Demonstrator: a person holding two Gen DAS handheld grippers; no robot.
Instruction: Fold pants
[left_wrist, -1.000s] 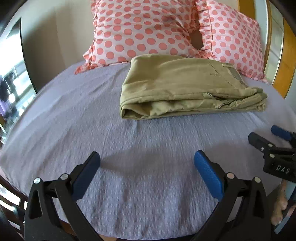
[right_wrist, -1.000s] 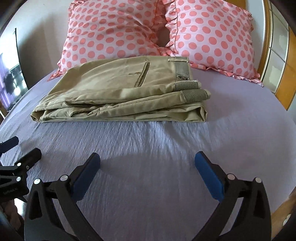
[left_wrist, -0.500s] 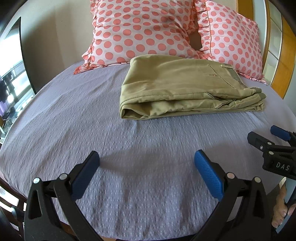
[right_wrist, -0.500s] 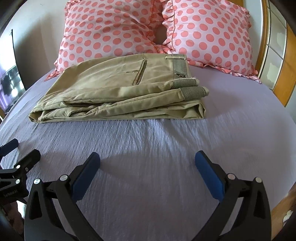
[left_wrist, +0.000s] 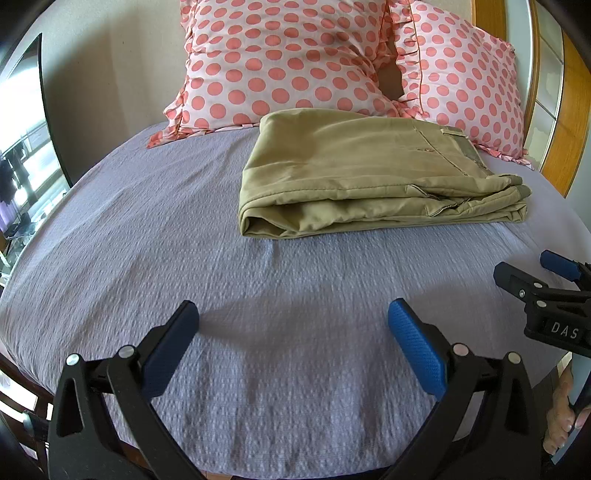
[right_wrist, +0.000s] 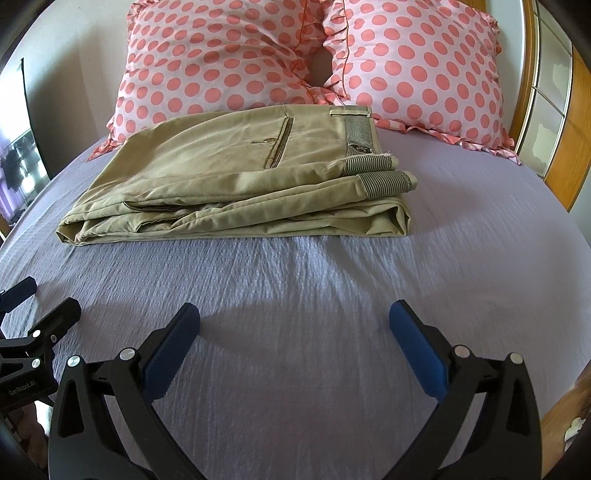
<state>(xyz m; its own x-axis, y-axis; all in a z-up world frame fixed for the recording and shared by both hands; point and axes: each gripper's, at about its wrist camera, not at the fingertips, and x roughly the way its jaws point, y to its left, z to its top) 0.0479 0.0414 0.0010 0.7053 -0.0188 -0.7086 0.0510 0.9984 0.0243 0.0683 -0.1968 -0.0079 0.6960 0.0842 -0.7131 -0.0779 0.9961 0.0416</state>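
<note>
Khaki pants (left_wrist: 362, 173) lie folded in a flat stack on the lilac bed sheet (left_wrist: 147, 229), just in front of the pillows; they also show in the right wrist view (right_wrist: 236, 181), waistband to the right. My left gripper (left_wrist: 291, 325) is open and empty, low over the sheet, well short of the pants. My right gripper (right_wrist: 293, 326) is open and empty too, equally far back. Each gripper shows at the edge of the other's view, the right one (left_wrist: 543, 280) and the left one (right_wrist: 33, 310).
Two pink polka-dot pillows (right_wrist: 207, 62) (right_wrist: 417, 66) lean against the wall behind the pants. A wooden headboard frame (right_wrist: 565, 155) runs along the right. A dark screen and window (left_wrist: 26, 147) stand at the left beyond the bed's edge.
Both grippers have stayed open and drawn slightly back and up from the pants. The folded pants have not moved.
</note>
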